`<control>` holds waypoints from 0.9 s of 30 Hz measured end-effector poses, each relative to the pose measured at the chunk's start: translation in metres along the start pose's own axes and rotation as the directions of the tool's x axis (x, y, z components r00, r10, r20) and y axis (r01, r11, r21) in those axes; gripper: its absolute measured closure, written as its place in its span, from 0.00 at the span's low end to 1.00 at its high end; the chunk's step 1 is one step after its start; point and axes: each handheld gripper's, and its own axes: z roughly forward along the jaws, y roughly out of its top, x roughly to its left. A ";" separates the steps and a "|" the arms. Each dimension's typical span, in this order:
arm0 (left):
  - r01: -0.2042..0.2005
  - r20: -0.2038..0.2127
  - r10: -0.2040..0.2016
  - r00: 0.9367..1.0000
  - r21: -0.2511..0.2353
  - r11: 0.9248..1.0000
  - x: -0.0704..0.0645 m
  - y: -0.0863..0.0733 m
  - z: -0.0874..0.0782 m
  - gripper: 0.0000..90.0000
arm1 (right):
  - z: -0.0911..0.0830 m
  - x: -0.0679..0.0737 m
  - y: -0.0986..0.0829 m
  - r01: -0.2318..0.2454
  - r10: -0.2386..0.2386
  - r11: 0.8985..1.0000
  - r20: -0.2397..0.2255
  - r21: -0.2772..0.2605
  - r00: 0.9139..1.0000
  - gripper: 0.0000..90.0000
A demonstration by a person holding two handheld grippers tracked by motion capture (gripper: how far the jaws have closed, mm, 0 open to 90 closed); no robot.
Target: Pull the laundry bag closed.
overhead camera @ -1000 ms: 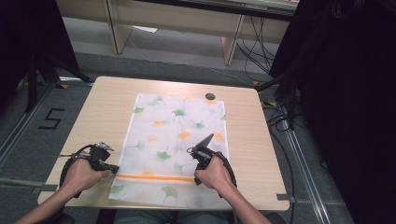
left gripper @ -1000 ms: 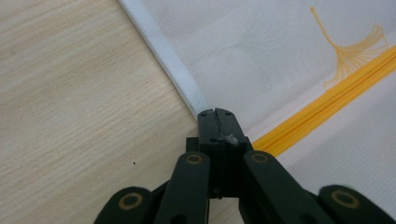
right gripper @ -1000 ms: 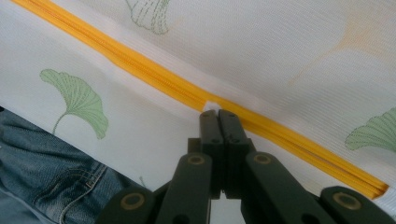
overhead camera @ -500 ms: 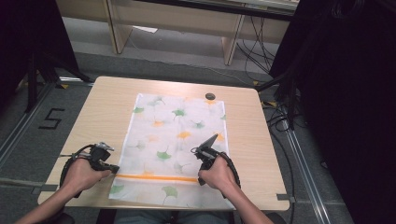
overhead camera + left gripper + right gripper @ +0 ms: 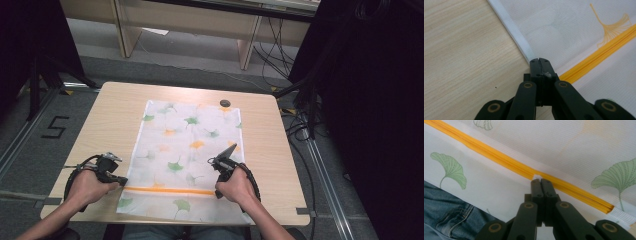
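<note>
The white leaf-printed mesh bag (image 5: 185, 155) lies flat on the table (image 5: 110, 115), zipper (image 5: 499, 157) seemingly shut, left gripper (image 5: 539, 60) clamped on its side hem and right gripper (image 5: 540, 180) closed on the white pull tab (image 5: 536, 176), so unzipping has barely begun.

A white mesh bag (image 5: 187, 160) printed with green and orange leaves is lying across the table (image 5: 115, 120). Hands are holding the left gripper (image 5: 116, 179) at its lower-left edge and the right gripper (image 5: 218, 176) — apparently — on the orange zipper (image 5: 167, 190).
</note>
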 end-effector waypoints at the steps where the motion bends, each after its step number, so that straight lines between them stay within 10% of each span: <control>1: 0.000 0.000 0.000 1.000 0.000 1.000 0.000 0.000 0.000 1.00 | 0.000 0.000 0.000 0.000 0.000 1.000 0.000 0.000 1.000 1.00; 27: 0.001 0.000 -0.001 1.000 0.000 1.000 0.000 0.000 0.000 1.00 | -0.002 -0.012 -0.006 -0.015 0.015 1.000 0.020 -0.001 1.000 1.00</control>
